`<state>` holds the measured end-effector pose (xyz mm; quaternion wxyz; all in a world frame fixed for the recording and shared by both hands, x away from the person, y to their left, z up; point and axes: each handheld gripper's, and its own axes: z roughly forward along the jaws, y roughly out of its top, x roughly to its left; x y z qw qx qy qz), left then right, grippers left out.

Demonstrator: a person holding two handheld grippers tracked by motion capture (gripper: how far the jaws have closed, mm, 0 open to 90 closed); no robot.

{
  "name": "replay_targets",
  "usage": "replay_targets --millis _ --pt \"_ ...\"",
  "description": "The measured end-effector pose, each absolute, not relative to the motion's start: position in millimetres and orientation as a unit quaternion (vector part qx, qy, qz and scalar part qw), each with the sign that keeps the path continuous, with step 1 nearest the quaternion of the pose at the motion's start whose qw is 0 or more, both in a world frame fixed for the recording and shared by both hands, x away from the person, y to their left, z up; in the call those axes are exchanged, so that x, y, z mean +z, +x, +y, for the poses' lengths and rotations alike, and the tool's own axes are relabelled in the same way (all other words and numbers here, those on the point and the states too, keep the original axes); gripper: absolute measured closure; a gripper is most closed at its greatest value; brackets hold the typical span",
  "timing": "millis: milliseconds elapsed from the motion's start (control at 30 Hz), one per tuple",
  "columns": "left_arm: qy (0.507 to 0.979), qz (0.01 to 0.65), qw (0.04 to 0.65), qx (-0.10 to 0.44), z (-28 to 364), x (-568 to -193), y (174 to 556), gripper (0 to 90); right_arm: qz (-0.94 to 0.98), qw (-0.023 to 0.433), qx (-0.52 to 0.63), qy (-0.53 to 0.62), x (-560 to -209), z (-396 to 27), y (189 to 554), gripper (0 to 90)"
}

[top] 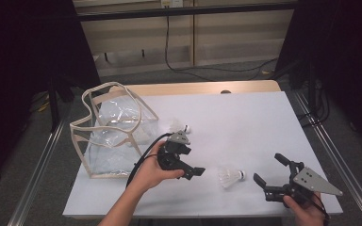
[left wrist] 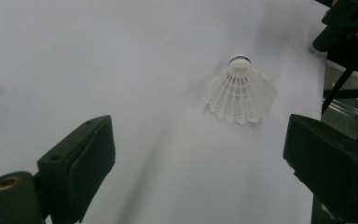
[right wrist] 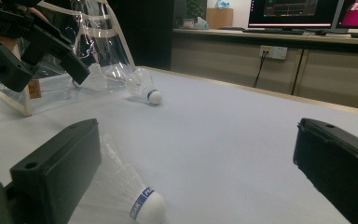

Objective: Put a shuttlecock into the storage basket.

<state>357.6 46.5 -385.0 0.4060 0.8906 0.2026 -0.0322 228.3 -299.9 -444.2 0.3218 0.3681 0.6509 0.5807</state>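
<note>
Two shuttlecocks [top: 230, 177] [top: 179, 127], one clear bag [top: 111, 129], two open hand-held grippers [top: 194, 172] [top: 267, 169]

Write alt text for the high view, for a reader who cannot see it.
Two hand-held grippers, left gripper and right gripper, both open, flank a white shuttlecock lying on a white table. A second shuttlecock lies beside a clear plastic bag at the table's left.

Two white shuttlecocks, one nearer [top: 229, 176] and one farther [top: 179, 127], one clear bag [top: 111, 132], on a table [top: 245, 117].
</note>
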Motion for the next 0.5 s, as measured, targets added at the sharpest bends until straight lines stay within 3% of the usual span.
replay_targets --millis 500 --pt "0.889 0.193 0.413 -0.036 35.6 -391.2 353.5 9.1 0.651 0.323 0.580 0.368 -443.8 -300.0 227.9 0.6"
